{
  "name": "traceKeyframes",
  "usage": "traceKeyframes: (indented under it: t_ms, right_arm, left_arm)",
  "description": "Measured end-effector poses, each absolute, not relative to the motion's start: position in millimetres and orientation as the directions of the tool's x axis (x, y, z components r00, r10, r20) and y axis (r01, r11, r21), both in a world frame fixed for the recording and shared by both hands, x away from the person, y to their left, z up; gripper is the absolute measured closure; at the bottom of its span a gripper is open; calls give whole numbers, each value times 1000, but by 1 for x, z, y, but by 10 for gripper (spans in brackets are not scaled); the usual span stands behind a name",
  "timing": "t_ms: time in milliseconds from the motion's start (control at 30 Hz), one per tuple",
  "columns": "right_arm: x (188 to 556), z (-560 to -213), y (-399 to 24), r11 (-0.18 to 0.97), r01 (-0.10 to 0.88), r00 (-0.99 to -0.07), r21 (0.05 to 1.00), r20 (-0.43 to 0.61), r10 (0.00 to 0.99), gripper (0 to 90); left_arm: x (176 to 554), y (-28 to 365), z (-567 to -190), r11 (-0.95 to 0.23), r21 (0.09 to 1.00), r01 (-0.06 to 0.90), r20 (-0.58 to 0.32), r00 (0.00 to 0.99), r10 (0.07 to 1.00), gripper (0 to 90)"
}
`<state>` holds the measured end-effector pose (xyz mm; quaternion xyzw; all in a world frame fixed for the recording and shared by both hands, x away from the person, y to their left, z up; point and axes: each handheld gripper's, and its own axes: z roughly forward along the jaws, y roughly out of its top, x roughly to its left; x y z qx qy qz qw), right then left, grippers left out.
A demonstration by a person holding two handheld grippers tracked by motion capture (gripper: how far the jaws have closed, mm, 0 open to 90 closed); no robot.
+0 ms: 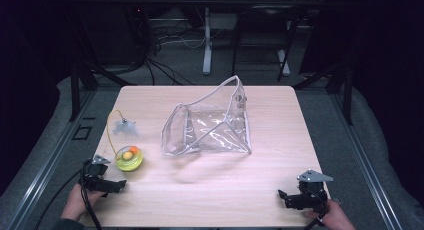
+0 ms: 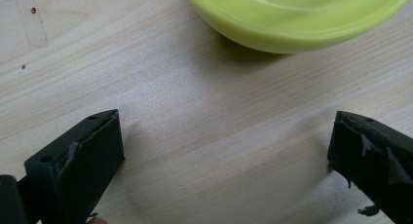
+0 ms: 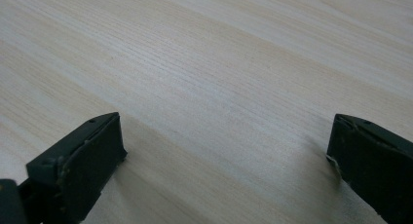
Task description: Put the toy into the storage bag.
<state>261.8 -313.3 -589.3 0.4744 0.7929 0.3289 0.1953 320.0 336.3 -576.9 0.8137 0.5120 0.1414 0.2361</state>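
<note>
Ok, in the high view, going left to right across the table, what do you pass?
left gripper → yellow-green round toy → clear plastic pouch → right gripper

You have a pale wooden table [image 1: 210,190], a clear plastic zip pouch [image 1: 210,127] standing open near its middle, a yellow-green dish [image 1: 129,159] at the left holding small round pieces, a thin yellow cord [image 1: 108,127] arching beside it, cables on the floor [image 1: 165,40] beyond.

We see the round yellow-green plastic dish [image 2: 297,19] cut off at twelve o'clock | small grey feathery object [image 1: 124,126] on the yellow cord too blurred to identify.
</note>
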Motion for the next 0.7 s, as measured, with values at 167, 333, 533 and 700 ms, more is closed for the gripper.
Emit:
traceKeyframes:
  t_ms: [167,333,533,700]
  right_arm:
    - [262,-590,-313,334,622,-474,709,1,881,0]
    - [261,-590,-313,331,622,-474,710,4,881,0]
    - [261,-590,-313,331,622,-473,710,2,881,0]
    - [261,-590,-313,331,623,-473,709,5,881,0]
  left_arm:
    - [321,336,-576,-365,519,773,-10,433,901,0]
    - [322,335,-576,-367,511,777,-10,432,902,0]
    - [326,335,-575,-372,496,784,-12,435,900,0]
    - [325,339,-574,-347,533,772,-24,424,905,0]
